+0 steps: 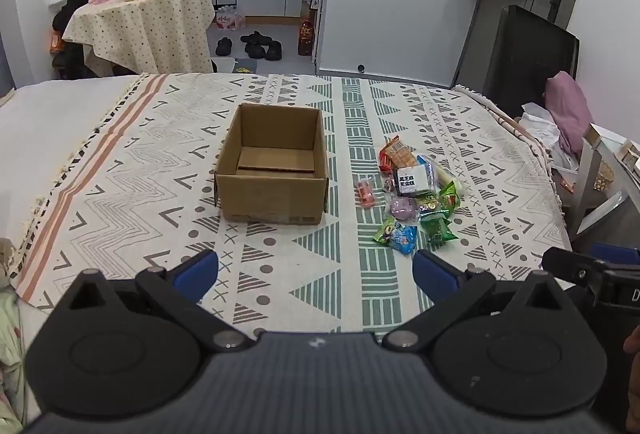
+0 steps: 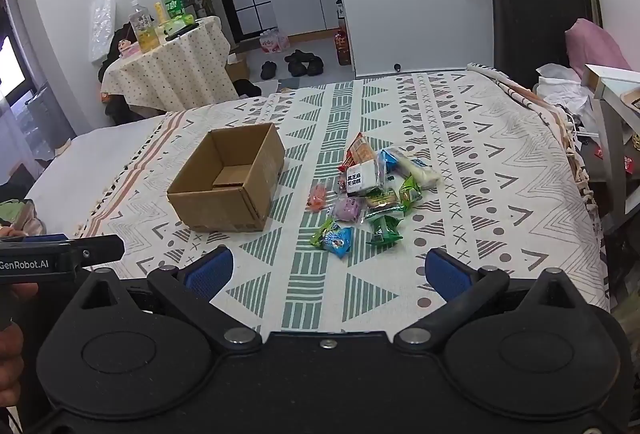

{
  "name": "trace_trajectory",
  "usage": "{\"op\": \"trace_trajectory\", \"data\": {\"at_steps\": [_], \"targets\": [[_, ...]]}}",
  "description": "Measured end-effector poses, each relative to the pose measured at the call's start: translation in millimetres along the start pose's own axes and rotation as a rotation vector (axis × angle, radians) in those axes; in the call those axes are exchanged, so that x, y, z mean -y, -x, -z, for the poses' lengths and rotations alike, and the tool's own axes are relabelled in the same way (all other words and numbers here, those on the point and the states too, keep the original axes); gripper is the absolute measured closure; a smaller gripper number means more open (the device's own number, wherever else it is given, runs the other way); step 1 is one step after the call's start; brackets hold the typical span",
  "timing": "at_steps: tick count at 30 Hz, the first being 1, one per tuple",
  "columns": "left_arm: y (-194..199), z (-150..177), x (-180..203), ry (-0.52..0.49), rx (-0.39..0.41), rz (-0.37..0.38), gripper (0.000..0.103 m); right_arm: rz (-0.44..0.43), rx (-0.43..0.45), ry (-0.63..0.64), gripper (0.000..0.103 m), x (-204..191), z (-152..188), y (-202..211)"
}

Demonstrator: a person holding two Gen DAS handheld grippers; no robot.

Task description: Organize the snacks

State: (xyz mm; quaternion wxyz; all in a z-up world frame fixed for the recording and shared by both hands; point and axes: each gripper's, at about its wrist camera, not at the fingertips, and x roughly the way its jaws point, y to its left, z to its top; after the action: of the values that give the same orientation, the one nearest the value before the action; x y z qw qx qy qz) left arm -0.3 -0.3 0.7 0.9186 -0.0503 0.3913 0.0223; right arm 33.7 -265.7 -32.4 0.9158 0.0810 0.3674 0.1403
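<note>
An open, empty cardboard box (image 1: pixel 274 170) (image 2: pixel 228 180) stands on a patterned cloth (image 1: pixel 160 194) (image 2: pixel 500 174). To its right lies a pile of several wrapped snacks (image 1: pixel 416 190) (image 2: pixel 372 190), among them a blue packet (image 1: pixel 402 238) (image 2: pixel 338 241), a green packet (image 1: pixel 438 230) (image 2: pixel 384 230) and a small red one (image 1: pixel 366 193) (image 2: pixel 318 196). My left gripper (image 1: pixel 316 272) is open and empty, above the cloth in front of the box. My right gripper (image 2: pixel 328 272) is open and empty, in front of the snack pile.
A small round table (image 1: pixel 140 22) (image 2: pixel 172 62) with bottles stands beyond the bed at left. Shoes (image 1: pixel 256 44) (image 2: pixel 296 64) lie on the floor. A black chair (image 1: pixel 528 54) (image 2: pixel 540 10) and a pink cushion (image 1: pixel 568 110) (image 2: pixel 596 46) are at the right.
</note>
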Motion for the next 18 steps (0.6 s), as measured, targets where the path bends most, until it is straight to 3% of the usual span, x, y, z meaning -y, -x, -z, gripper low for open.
{"op": "trace_trajectory", "data": {"at_steps": [12,18], "targets": [[7,-7,-2,0.010,0.003,0.014,0.000,0.007,0.007,0.006,0.000,0,-1,2],[8,-5,-4,0.001,0.007,-0.018,0.000,0.007,0.002,0.021,0.000,-1,-1,3]]}}
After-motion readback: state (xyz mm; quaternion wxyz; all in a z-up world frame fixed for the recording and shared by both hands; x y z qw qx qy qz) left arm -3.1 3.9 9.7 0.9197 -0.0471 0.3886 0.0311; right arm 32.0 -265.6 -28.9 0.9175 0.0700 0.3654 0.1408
